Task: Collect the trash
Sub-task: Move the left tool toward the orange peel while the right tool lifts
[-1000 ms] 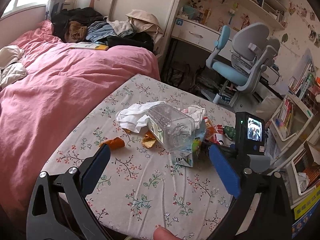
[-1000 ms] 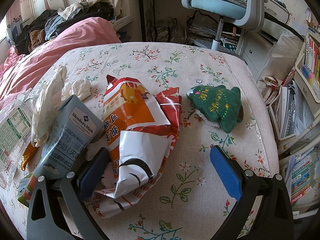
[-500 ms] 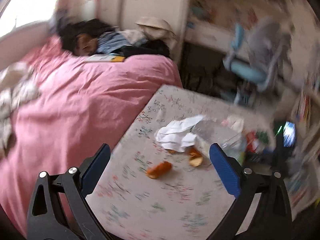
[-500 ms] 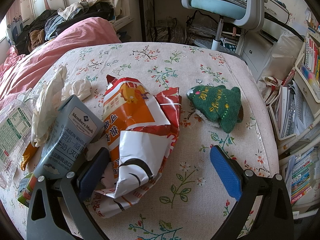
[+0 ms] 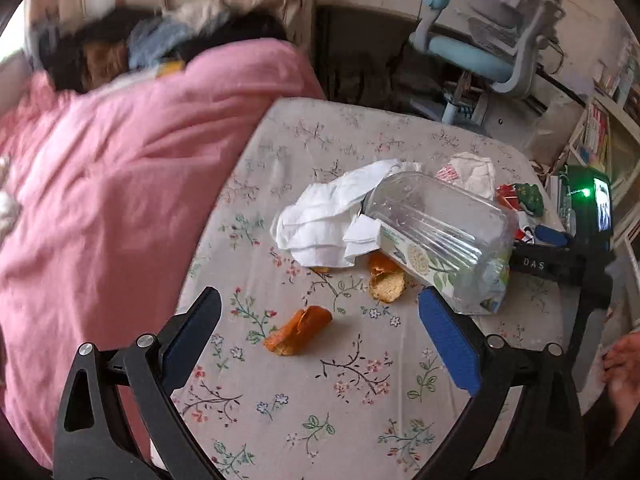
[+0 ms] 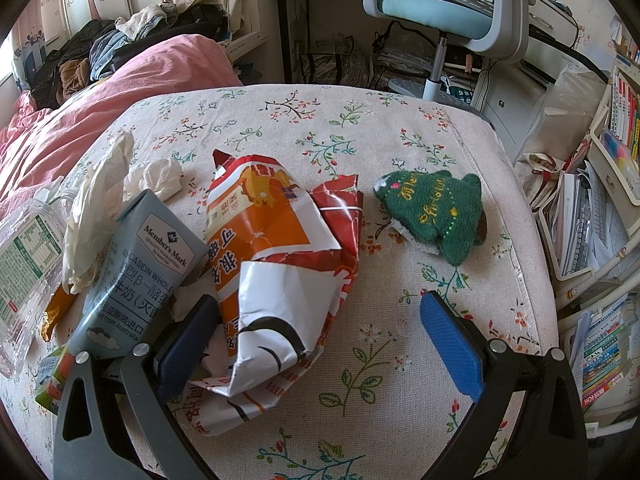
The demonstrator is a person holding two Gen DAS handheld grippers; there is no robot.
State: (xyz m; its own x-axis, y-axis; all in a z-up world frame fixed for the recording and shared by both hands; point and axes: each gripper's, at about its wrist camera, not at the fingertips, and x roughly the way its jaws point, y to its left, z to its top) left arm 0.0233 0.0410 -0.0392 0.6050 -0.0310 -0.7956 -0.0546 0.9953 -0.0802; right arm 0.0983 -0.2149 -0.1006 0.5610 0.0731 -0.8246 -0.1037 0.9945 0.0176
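Snack bag [image 6: 276, 248]: a crumpled orange, red and white bag is laid on the counter [image 6: 460, 292]; its lower end is located between the two fingers of the right tongs [image 6: 316, 336], nearer the left finger.
Right tongs: spread wide; nothing is gripped.
Milk carton [image 6: 140, 264]: a grey-blue carton is positioned just left of the right tongs' left finger, lying against the snack bag.
Green knitted item [image 6: 436, 212]: placed ahead of the right tongs, to the right, apart from the bag.
Left tongs [image 5: 320, 332]: spread wide; nothing is gripped.
Orange peel [image 5: 298, 330]: one piece is seen on the counter between the left tongs' fingers, with no contact visible; a second piece [image 5: 386, 282] lies just ahead.
Clear plastic container [image 5: 436, 236]: located ahead of the left tongs' right finger, lying on its side.
White tissue [image 5: 328, 220]: bunched ahead of the left tongs, touching the container.
Pink bedding [image 5: 112, 184]: found to the left of the counter.
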